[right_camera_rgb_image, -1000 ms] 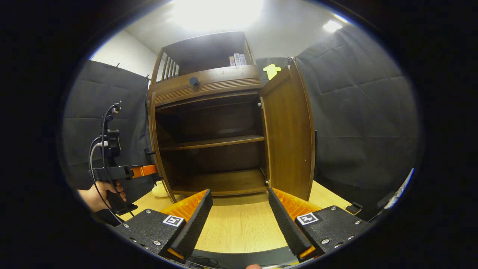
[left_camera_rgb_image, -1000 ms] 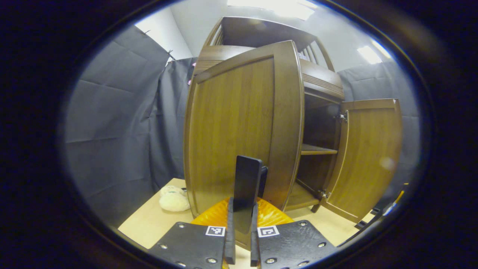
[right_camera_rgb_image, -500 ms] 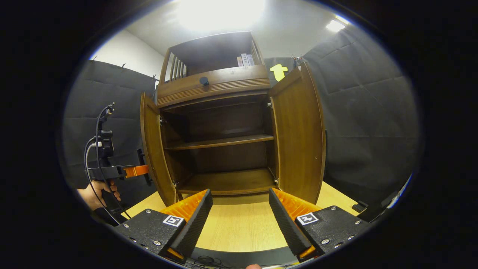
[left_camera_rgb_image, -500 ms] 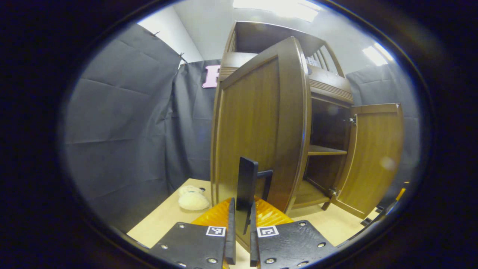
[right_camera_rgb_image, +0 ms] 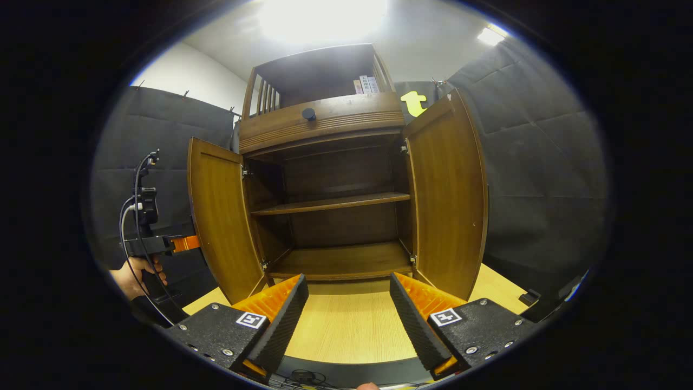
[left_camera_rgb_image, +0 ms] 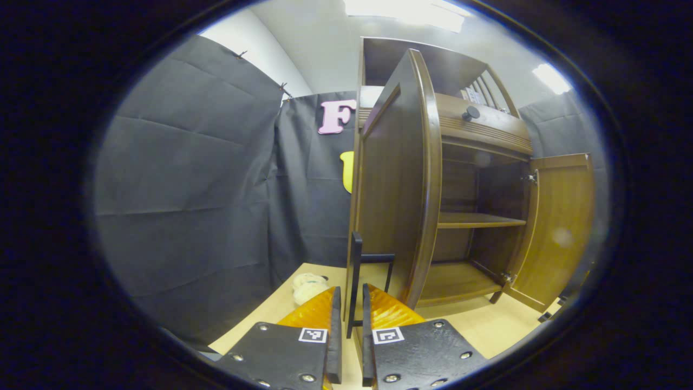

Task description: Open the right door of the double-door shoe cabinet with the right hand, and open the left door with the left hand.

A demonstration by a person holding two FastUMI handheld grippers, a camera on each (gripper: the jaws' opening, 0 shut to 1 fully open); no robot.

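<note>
The brown wooden shoe cabinet (right_camera_rgb_image: pixel 325 122) stands on a light wood table with both doors swung out. In the right gripper view the left door (right_camera_rgb_image: pixel 222 227) and the right door (right_camera_rgb_image: pixel 449 195) both stand wide, baring two shelves. My right gripper (right_camera_rgb_image: pixel 349 295) hovers open in front of the cabinet's mouth, holding nothing. In the left gripper view the left door (left_camera_rgb_image: pixel 398 179) shows nearly edge-on, and its black handle (left_camera_rgb_image: pixel 354 265) runs down between my fingers. My left gripper (left_camera_rgb_image: pixel 349 303) is shut on that handle. A hand (right_camera_rgb_image: pixel 135 271) holds the left gripper (right_camera_rgb_image: pixel 168 245) beside the left door.
A white plush toy (left_camera_rgb_image: pixel 306 287) lies on the table (right_camera_rgb_image: pixel 346 330) left of the cabinet. A black knob (right_camera_rgb_image: pixel 308 114) sits on the drawer front above the doors. Several books (right_camera_rgb_image: pixel 367 84) stand on the top shelf. Black cloth walls close in on both sides.
The left door has swung farther out, from partly open to wide, drawn by my left gripper on its handle. The right door and right gripper have barely moved.
</note>
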